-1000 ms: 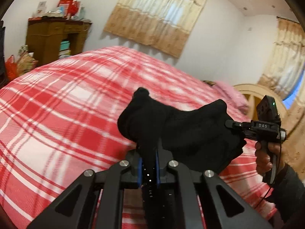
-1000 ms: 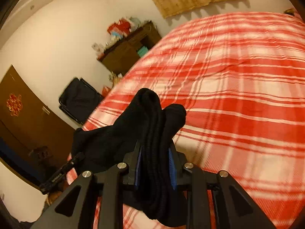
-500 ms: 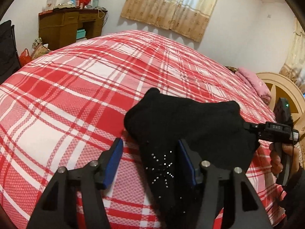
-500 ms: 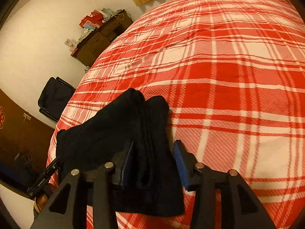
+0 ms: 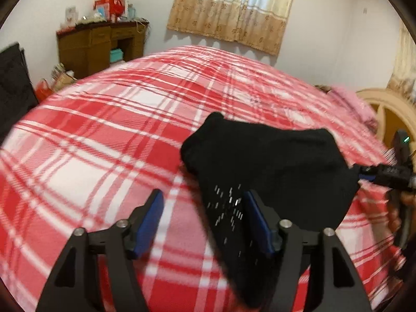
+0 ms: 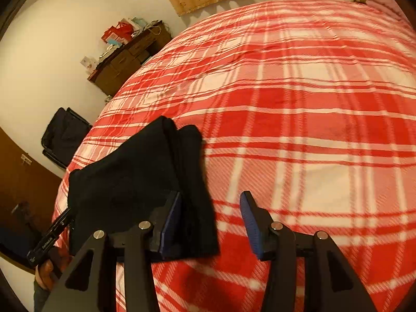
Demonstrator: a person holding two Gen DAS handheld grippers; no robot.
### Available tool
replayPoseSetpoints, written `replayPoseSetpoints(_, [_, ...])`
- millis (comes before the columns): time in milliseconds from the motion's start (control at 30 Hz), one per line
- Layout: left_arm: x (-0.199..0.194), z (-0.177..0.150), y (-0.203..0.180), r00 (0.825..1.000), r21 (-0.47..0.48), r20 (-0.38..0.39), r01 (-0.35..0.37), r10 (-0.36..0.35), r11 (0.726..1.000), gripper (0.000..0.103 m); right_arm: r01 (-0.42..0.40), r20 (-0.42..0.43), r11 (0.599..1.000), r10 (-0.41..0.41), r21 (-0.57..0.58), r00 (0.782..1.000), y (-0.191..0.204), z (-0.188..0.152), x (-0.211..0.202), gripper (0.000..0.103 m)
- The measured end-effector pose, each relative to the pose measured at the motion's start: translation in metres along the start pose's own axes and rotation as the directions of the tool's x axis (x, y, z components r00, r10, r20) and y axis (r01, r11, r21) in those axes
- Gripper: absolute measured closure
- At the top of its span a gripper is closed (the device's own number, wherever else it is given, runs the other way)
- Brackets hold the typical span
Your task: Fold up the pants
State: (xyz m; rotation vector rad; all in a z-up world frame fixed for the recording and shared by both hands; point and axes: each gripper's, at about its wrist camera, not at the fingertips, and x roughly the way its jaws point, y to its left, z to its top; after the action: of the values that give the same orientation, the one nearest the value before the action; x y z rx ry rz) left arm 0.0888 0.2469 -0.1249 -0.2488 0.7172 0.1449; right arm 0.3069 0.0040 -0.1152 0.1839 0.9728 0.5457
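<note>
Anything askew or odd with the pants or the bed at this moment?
Nothing stands out. The black pants lie as a compact folded bundle on the plaid bedspread, and both the left tongs and right tongs are open around its edges.

Warm dim light — blur, fisheye warping

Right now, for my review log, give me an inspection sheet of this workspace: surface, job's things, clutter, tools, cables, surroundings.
Surface: bed with a red plaid cover, lightly rumpled.
Job's things: black pants, folded into a compact bundle, lying on the bed near its edge.
Clutter: pink fabric at the head end.
Tools: left tool open, pants partly between its fingers; right tool open, its left finger beside the fold.
Cables: nothing seen.
Surroundings: wooden desk with boxes on top, curtain, black bag by the wall.
</note>
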Motion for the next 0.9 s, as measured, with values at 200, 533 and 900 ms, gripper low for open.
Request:
replayPoseSetpoints(200, [-0.030,-0.013,-0.003,0.999,0.006,0.015,-0.035,0.035,0.999,0.029,0.037,0.035,0.997,-0.035,-0.064,0.999,0.011,-0.021,-0.036,0.054])
replayPoseSetpoints(533, [-0.085,-0.017,-0.026,0.993,0.016,0.117,-0.011,0.009,1.000,0.025,0.098,0.166,0.972,-0.064,-0.211,0.984,0.060,-0.078,-0.113,0.053])
replayPoseSetpoints(900, [-0.138,-0.017,-0.060,0.972,0.088,0.234,0.006,-0.027,0.996,0.009,0.133,0.367,0.957,-0.030,-0.257,0.930,0.089,-0.114,-0.188,0.047])
